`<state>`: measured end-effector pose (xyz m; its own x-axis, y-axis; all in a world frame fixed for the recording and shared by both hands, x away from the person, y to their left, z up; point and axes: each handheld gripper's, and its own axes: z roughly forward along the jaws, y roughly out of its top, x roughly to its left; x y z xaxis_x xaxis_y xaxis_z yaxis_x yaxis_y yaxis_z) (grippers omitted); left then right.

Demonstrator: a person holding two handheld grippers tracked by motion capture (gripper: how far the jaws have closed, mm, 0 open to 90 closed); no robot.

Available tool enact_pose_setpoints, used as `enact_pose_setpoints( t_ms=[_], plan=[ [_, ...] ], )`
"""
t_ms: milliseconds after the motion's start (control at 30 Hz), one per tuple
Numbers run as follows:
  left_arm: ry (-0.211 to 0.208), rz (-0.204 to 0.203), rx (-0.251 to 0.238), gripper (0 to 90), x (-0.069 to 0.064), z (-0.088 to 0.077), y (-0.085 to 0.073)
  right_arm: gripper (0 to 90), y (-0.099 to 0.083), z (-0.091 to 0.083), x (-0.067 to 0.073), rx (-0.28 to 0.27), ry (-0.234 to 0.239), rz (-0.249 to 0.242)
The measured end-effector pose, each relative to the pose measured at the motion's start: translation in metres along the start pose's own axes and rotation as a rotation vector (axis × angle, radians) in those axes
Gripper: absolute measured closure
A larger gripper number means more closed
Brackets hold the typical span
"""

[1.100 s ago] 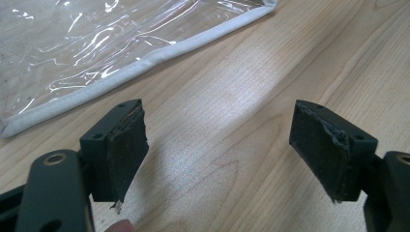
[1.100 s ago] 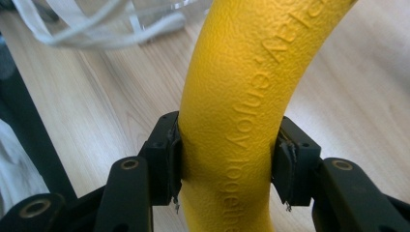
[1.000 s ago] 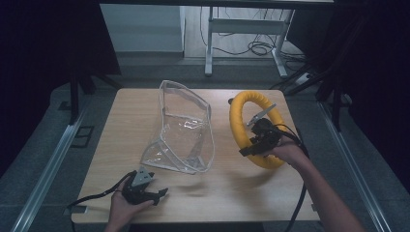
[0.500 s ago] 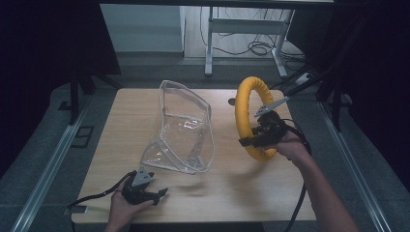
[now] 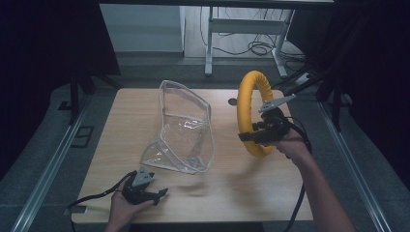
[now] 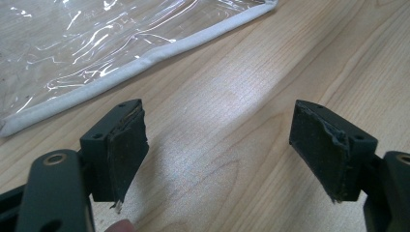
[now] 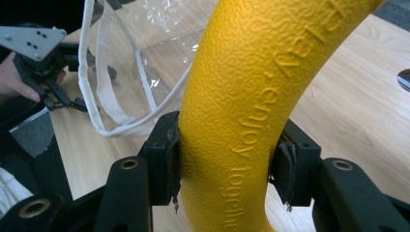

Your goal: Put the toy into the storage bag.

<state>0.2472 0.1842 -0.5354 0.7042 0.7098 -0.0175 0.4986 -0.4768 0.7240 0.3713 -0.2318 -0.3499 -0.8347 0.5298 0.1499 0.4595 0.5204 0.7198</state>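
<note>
A yellow foam ring (image 5: 246,104) stands on edge above the right half of the wooden table (image 5: 241,188), lifted by my right gripper (image 5: 246,137), which is shut on the ring's lower part. In the right gripper view both pads press the ring (image 7: 241,96), which bears raised lettering. A clear plastic bag (image 5: 186,128) with white trim stands open mid-table. My left gripper (image 5: 162,194) rests open at the table's front left edge, just short of the bag. Its pads (image 6: 123,150) hover over bare wood, with the bag's white hem (image 6: 135,65) ahead of them.
A small dark disc (image 5: 232,102) lies on the table behind the ring. Metal rails (image 5: 48,164) run along both sides of the table, and desk legs with cables (image 5: 256,48) stand beyond the far edge. Bare wood lies between bag and ring.
The right gripper has raised the yellow ring and tipped it from leaning low to standing on edge. The left gripper and the bag have stayed put.
</note>
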Motion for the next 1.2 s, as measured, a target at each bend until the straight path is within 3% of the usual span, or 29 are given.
enact_pose_setpoints(
  t_ms=[400, 1200],
  plan=[
    [0.0, 0.0, 0.0, 21.1, 0.0, 0.0, 0.0, 50.9, 0.007, -0.006, 0.004, -0.088, 0.023, -0.003],
    [-0.002, -0.001, 0.001, 21.1, 0.0, 0.0, 0.0, 50.7, 0.023, -0.009, 0.017, -0.172, 0.061, -0.038]
  ],
)
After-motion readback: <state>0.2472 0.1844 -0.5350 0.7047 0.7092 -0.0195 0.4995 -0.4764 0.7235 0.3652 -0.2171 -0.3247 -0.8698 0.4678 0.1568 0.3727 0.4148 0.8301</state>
